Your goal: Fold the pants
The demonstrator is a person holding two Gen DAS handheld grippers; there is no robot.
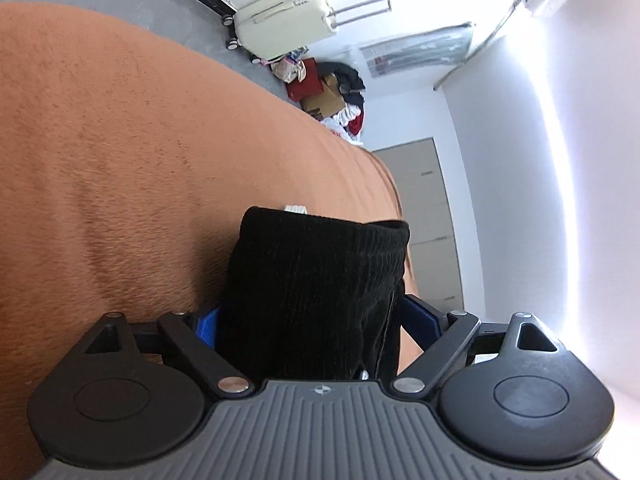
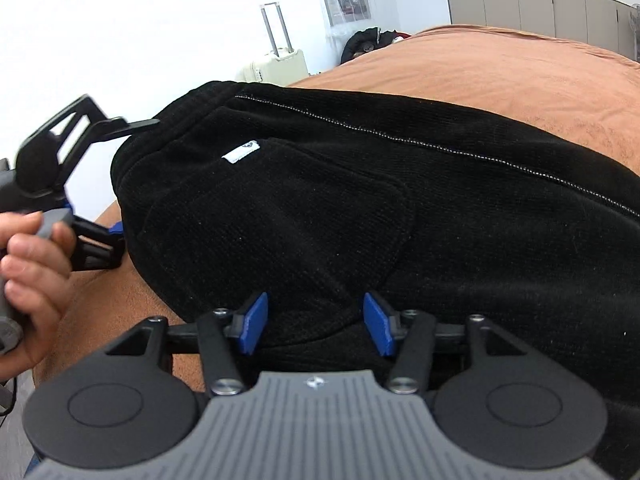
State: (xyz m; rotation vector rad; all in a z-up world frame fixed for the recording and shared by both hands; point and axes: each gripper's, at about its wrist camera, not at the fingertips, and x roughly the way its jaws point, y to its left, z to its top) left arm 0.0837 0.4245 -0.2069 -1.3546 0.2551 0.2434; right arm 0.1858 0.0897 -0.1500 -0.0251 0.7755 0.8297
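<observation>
The pants (image 2: pixel 360 208) are black, a ribbed corduroy-like fabric, lying bunched on the bed (image 2: pixel 520 68), which is covered in a rust-orange fuzzy blanket. A line of pale stitching runs along one seam, a rounded patch pocket shows on the upper side, and a small white label (image 2: pixel 240 154) sits at the pocket's top edge. From the left wrist view the cloth stands up as a thick folded wad (image 1: pixel 316 288) with a bit of white tag peeking behind its top edge.

The left gripper (image 1: pixel 312 328) is at the end of the garment near the edge of the bed; its blue-padded fingers (image 1: pixel 208 328) sit on either side of that wad, with the fabric filling the gap between them, so it appears clamped on the pants. In the right wrist view the person's bare hand (image 2: pixel 32 272) wraps the left gripper's handle, with the tool tipped on its side.

The right gripper (image 2: pixel 316 324) sits low over the near edge of the pants, its blue pads (image 2: pixel 254 324) spread wide with fabric lying between them, not pinched.

A cream suitcase (image 1: pixel 280 16) stands against the white wall, beside a pile of bags and clothes (image 1: pixel 332 88).
</observation>
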